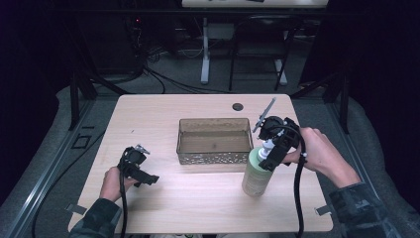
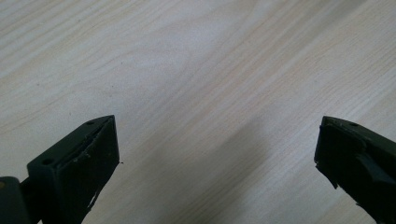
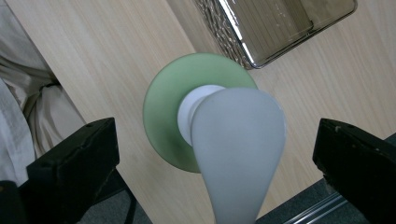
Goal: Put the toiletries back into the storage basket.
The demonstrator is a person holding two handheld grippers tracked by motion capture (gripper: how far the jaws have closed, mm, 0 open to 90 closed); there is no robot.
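Though unlabelled, green pump bottle (image 1: 257,174) under right gripper (image 1: 271,154)

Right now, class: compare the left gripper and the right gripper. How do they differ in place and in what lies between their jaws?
The left gripper sits low over bare table; the right gripper is poised above the green pump bottle. Between the left jaws lies plain wood; between the right jaws, the bottle's white pump head, untouched. Both are open and hand-held.

A pale green pump bottle (image 1: 257,174) with a white pump head is standing upright near the table's front edge. It is sitting just beside the clear bin's front right corner.
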